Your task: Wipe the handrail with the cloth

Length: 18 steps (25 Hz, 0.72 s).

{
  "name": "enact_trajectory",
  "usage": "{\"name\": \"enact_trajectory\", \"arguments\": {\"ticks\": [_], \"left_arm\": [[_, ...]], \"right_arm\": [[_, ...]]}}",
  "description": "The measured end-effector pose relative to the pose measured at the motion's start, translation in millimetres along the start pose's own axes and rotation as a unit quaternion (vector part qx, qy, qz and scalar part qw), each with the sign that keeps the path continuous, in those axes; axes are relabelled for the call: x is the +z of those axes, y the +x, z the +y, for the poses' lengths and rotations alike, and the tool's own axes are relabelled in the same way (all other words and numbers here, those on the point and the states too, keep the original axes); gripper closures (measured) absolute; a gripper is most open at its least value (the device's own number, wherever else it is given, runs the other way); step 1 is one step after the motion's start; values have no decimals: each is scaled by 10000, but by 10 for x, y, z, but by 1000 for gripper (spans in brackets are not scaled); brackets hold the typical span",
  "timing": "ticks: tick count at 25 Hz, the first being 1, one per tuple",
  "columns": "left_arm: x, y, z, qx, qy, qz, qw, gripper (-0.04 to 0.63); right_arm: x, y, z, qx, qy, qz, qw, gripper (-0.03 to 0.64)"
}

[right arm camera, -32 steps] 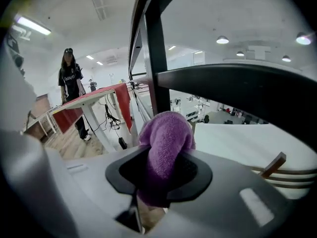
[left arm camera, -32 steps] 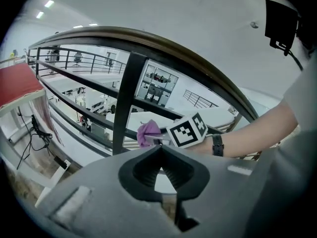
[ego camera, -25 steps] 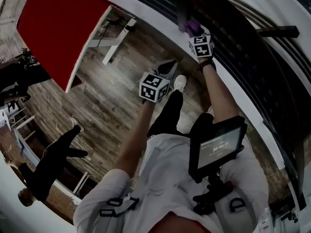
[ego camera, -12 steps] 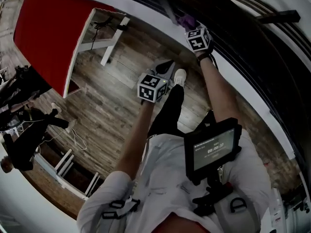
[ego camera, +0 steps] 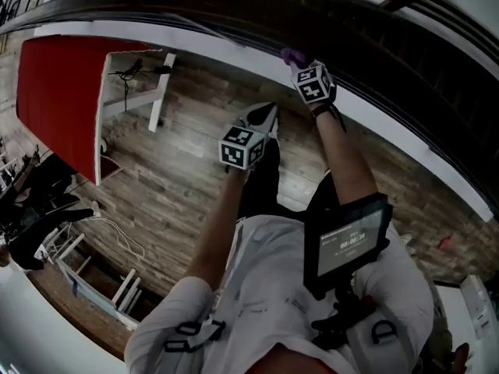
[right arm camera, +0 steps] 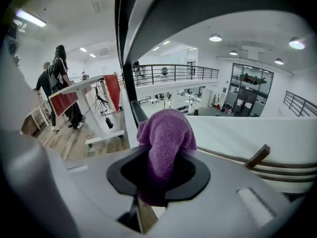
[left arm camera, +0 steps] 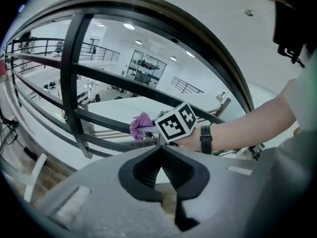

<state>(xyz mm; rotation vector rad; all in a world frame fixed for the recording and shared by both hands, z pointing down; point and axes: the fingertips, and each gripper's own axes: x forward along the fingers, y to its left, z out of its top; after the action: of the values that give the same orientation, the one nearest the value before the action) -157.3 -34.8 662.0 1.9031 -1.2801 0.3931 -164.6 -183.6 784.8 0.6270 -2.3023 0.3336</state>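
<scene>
The dark handrail (ego camera: 195,10) curves across the top of the head view. My right gripper (ego camera: 299,62) is shut on the purple cloth (ego camera: 291,55) and holds it up against the rail's underside edge. In the right gripper view the cloth (right arm camera: 166,133) bulges out from between the jaws of that gripper (right arm camera: 157,168), with the handrail (right arm camera: 148,14) arching just above it. My left gripper (ego camera: 265,117) hangs lower and to the left, away from the rail. Seen in its own view, the left gripper (left arm camera: 159,150) is shut with nothing in it, and the cloth (left arm camera: 142,124) lies ahead of it.
A red-topped table (ego camera: 54,92) on a white frame (ego camera: 148,84) stands on the wooden floor at the left. People (ego camera: 31,216) stand at the far left. Black railing bars and a post (left arm camera: 74,83) run below the handrail. A screen (ego camera: 347,244) hangs on the person's chest.
The right gripper has slid a little to the left along the rail with the cloth. The head view has turned, so the rail now lies flatter. The left gripper stays low.
</scene>
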Motion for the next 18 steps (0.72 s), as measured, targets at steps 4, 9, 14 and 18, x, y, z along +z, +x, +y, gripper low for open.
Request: {"name": "enact_trajectory", "arguments": {"ticks": [4,9,14,18], "left_arm": [[-116,247,-352,-270,250,216,9991,594],[-195,585,-779,-672,571,538,9947,594],[-251,939,-1365,-1031,872,717,9882,594],[-358,1215,-1863,-1356,1096,924,9803,594]], "right_arm": [[-384,-427,-326,-475,159,-72,9987,526],[-1077,-956,-804,-1128,813,-11,9903,526],[-1665,-1584,-1326,-1513,1246,63,9806,526],[-2164,-2154,-1732,-1906,1443,130,9709,525]]}}
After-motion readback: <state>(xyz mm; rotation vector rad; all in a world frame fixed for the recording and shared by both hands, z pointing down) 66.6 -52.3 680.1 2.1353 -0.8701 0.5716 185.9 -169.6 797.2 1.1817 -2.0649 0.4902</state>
